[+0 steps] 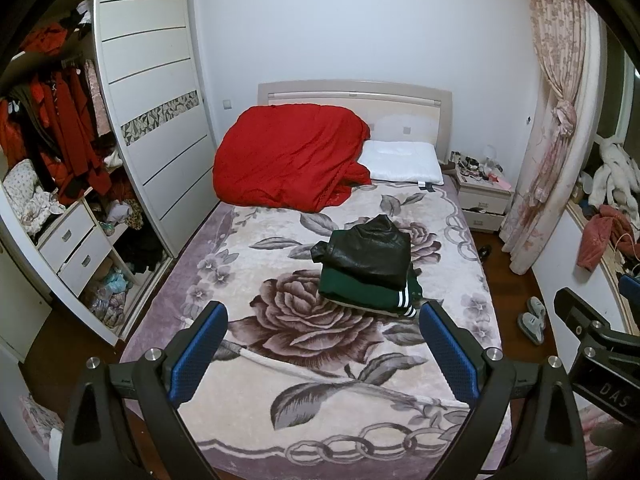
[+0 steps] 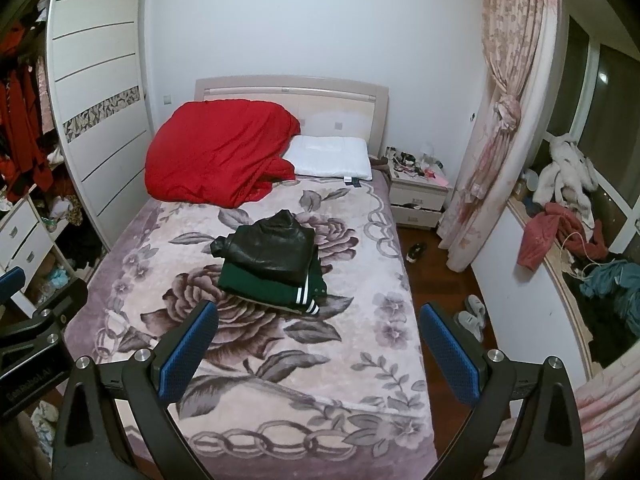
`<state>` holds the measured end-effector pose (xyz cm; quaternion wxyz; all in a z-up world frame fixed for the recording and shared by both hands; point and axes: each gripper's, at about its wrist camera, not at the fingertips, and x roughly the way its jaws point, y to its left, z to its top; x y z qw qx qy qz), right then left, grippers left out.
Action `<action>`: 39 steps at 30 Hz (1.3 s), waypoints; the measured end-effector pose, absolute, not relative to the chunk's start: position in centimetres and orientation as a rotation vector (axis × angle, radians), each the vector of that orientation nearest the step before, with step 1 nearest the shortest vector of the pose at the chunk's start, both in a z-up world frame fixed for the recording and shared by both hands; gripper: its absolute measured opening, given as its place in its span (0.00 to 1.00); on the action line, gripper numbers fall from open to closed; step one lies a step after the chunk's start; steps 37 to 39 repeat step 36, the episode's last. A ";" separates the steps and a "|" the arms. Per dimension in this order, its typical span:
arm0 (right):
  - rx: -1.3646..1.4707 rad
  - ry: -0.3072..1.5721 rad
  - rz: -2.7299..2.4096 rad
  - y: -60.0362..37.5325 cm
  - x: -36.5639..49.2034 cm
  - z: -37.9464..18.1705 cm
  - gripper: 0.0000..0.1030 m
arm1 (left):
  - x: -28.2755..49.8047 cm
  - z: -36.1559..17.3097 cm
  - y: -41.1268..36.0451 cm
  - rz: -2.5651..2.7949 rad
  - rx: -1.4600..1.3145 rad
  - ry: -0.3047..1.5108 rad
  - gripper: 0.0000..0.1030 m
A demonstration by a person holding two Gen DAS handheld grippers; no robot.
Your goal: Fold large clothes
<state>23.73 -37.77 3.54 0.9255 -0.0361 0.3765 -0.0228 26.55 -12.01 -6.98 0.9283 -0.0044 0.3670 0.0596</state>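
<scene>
Right now both my tools hang above the foot of the floral plush bed blanket (image 1: 280, 364), well apart from the clothes: my left gripper (image 1: 322, 350) has its blue-padded fingers spread wide with nothing between them, and my right gripper (image 2: 319, 350) is just as wide and just as bare. Near the middle of the bed sits a folded black leather jacket (image 2: 268, 250) stacked on a folded dark green garment with white-striped cuffs (image 2: 264, 286). The stack looks finished to me, so I judge the step in hand is fetching another large piece; I would keep my fingers spread and pinch fabric near a shoulder or hem, not mid-panel. The stack's long axis runs roughly toward the headboard, jacket collar pointing at the red quilt (image 2: 216, 152), striped cuffs toward me.
</scene>
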 end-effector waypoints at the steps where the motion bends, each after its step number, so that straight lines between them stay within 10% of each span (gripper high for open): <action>1: -0.075 0.772 -0.045 -37.8 23.8 3.5 0.99 | 26.5 -7.1 -12.0 0.123 -0.010 0.752 0.95; 39: -0.072 0.765 -0.050 -37.5 23.4 3.4 0.99 | 26.9 -5.2 -11.9 0.127 -0.020 0.729 0.95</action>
